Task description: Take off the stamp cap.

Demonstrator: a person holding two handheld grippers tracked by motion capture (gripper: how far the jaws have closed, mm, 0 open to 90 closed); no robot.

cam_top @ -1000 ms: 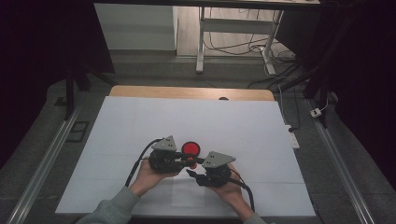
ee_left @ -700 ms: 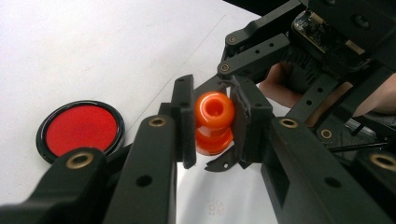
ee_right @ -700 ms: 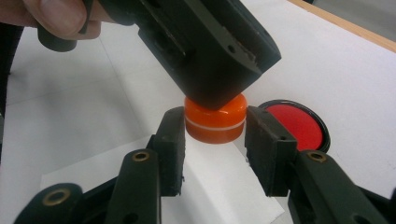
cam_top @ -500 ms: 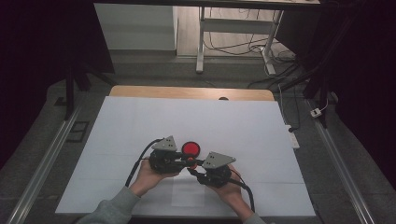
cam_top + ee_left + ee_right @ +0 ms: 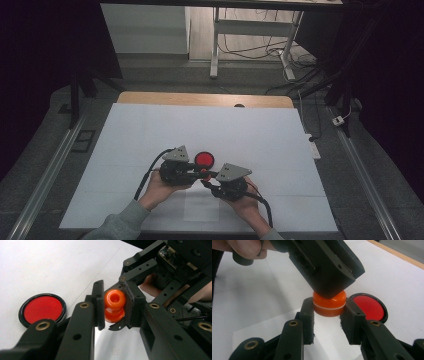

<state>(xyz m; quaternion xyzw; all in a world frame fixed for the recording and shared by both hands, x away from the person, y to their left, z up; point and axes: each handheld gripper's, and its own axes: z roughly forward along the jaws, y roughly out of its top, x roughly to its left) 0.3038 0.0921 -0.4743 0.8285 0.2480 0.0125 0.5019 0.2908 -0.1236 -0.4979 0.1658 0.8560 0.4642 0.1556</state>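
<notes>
left gripper [image 5: 113, 306] and right gripper [image 5: 329, 312], jaws narrowed, both clamp the small orange plastic spool-shaped piece [image 5: 114, 305]. it hangs above the white table [image 5: 150, 135], at five o'clock of the round red black-rimmed disc [image 5: 204, 159].

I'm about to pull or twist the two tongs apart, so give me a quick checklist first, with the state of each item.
1. Left tongs closed on the orange piece: ok.
2. Right tongs closed on its wider end: ok, both jaws touch it.
3. Piece held off the white table: cannot tell.
4. Red disc out of the way: not ok, it lies right beside the tongs.
5. Cables free of the jaws: ok.
6. Grip firm enough to twist: cannot tell.
</notes>
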